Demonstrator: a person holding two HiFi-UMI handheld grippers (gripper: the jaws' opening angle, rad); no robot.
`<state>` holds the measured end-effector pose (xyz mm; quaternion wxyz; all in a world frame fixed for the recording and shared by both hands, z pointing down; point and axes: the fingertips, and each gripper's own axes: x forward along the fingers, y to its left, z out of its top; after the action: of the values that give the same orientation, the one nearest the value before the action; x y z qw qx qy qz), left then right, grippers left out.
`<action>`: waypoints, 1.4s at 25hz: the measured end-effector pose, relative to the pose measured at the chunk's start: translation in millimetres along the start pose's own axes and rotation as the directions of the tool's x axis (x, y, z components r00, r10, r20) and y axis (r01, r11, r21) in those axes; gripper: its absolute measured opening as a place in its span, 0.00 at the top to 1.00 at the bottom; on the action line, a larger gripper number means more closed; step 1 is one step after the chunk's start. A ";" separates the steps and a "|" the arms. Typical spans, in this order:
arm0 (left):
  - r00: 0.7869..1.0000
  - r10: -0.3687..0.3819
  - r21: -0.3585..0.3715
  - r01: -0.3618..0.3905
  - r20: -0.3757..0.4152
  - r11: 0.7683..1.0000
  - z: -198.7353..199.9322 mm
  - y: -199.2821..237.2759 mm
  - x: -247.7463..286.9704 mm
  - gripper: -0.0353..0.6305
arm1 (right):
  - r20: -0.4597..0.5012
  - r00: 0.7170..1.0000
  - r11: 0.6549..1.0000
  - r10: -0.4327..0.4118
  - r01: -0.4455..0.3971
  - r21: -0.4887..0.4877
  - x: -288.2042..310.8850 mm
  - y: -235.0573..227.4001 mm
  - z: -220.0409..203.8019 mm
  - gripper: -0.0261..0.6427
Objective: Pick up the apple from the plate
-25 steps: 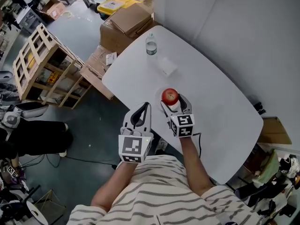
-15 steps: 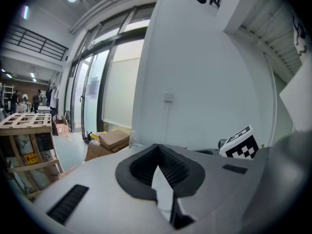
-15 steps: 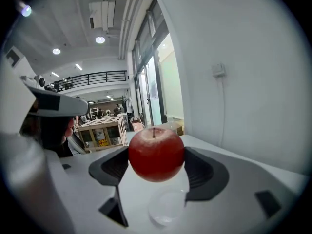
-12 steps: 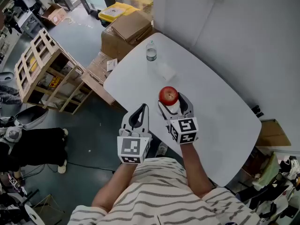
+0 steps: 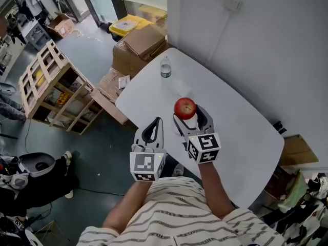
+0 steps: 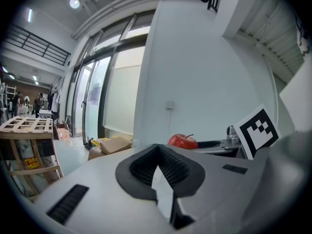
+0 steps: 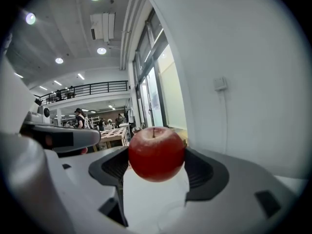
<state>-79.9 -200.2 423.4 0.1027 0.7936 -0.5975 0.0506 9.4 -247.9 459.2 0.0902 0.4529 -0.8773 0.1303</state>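
A red apple (image 5: 185, 107) hangs above the white table (image 5: 241, 132), and my right gripper (image 5: 189, 115) is shut on it from both sides. The right gripper view shows the apple (image 7: 156, 152) squeezed between the dark pads (image 7: 204, 172), with a faint round plate outline (image 7: 168, 213) on the white tabletop below. My left gripper (image 5: 153, 129) stays shut with nothing in it, off the table's near-left edge over the floor. Its own view has the closed jaws (image 6: 158, 167) in front and the apple (image 6: 183, 141) to the right.
A water bottle (image 5: 165, 67) stands at the table's far end, with a clear plastic piece (image 5: 180, 87) beside it. Cardboard boxes (image 5: 141, 40) and a wooden crate (image 5: 51, 81) sit on the floor to the left. A white wall (image 5: 256, 45) runs along the table's far side.
The right gripper has risen a little with the apple held in it. The left gripper has stayed shut beside it.
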 end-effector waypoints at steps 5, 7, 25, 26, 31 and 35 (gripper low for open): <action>1.000 -0.011 -0.004 0.011 0.022 1.000 8.5 -1.6 0.2 0.94 | 0.028 1.000 1.000 -0.014 0.014 -0.017 -10.6 3.8 19.9 0.41; 0.999 -0.013 -0.003 0.013 0.032 1.000 13.2 -2.2 -0.2 0.94 | 0.042 0.999 0.999 -0.013 0.015 -0.028 -14.3 6.5 28.3 0.41; 0.996 -0.020 0.003 0.020 0.084 1.000 36.9 -5.0 -0.2 0.94 | 0.102 0.995 0.996 -0.008 0.017 -0.087 -25.2 23.1 66.9 0.41; 0.996 -0.020 0.002 0.020 0.086 1.000 37.4 -4.8 -0.2 0.94 | 0.103 0.995 0.996 -0.010 0.020 -0.088 -25.6 22.8 67.8 0.41; 0.996 -0.017 -0.001 0.017 0.093 1.000 39.6 -2.4 -1.9 0.94 | 0.113 0.993 0.995 -0.022 0.032 -0.093 -28.2 22.5 71.5 0.41; 0.995 -0.015 -0.001 0.015 0.098 1.000 40.1 -0.8 -1.7 0.94 | 0.119 0.993 0.995 -0.021 0.033 -0.096 -28.4 23.7 72.5 0.41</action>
<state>-81.4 -207.3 383.9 0.0742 0.7996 -0.5958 0.0105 3.4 -235.4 379.0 0.0620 0.4668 -0.8802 0.0588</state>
